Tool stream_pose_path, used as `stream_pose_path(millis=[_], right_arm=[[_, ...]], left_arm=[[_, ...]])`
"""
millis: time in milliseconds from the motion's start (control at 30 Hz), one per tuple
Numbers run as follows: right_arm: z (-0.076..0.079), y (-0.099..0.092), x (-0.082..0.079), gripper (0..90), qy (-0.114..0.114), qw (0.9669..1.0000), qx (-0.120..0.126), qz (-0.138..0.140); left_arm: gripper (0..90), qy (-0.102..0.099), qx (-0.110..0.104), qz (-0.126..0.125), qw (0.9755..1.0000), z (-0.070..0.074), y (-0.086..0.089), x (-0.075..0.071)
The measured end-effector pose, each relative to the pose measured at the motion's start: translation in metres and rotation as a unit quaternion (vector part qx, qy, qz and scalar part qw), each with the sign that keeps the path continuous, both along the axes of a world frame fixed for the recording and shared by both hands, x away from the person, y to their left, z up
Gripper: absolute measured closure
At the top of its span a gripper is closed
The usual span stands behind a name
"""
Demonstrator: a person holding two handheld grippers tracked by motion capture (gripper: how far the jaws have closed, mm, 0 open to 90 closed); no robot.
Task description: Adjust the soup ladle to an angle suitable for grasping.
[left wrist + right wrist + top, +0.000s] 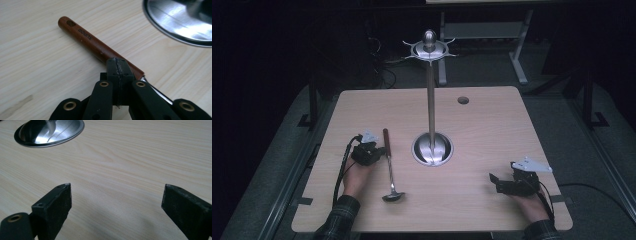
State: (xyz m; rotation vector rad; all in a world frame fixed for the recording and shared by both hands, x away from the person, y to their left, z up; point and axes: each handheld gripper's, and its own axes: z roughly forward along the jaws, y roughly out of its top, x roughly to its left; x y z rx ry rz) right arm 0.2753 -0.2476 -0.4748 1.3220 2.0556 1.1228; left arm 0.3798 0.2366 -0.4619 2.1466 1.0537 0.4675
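Wood-grain worktop [492,125], high view: a steel stand [431,100] with a domed base and a ring of hooks at its top stands mid-table. A ladle [389,167] lies flat just left of the base, brown handle pointing away from the person, bowl toward them. The left claw [379,151] sits at the handle; the right claw [493,179] rests well apart at the near right corner.

Left gripper view: the left claw [117,67] has its jaws pressed together, tips against the brown handle [95,45] near where wood meets metal shank. Whether any of the handle is pinched cannot be told; the jaws look fully closed above or beside it. A hanging hole shows at the handle's far end. The stand's base [180,22] lies near.

Right gripper view: the right claw [116,200] stands wide apart, holding nothing, over bare worktop, the base [50,132] beyond.

Judgement: likely step is grasping the ladle for hanging. A good grip would straddle the handle squarely, clear of the hole.
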Motion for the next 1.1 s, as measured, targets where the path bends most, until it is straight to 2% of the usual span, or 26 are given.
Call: stream_pose_path(millis=[133, 467, 833, 1100], right_arm=[[0.0, 0.0, 0.0, 9.0, 0.002, 1.0, -0.001, 0.0], [0.0, -0.001, 0.0, 9.0, 0.0, 1.0, 0.0, -0.001], [0.0, -0.001, 0.0, 9.1, 0.0, 1.0, -0.001, -0.001], [0.0, -0.001, 0.0, 9.0, 0.0, 1.0, 0.0, -0.002]], left_arm=[[89.7, 0.002, -0.009, -0.008, 0.9999, -0.001, -0.005, -0.001], [89.7, 0.011, -0.01, -0.042, 0.999, -0.002, -0.025, -0.003], [89.7, 0.014, -0.016, -0.059, 0.998, -0.002, -0.037, -0.005], [89.7, 0.019, -0.007, -0.079, 0.9967, -0.002, -0.043, -0.006]])
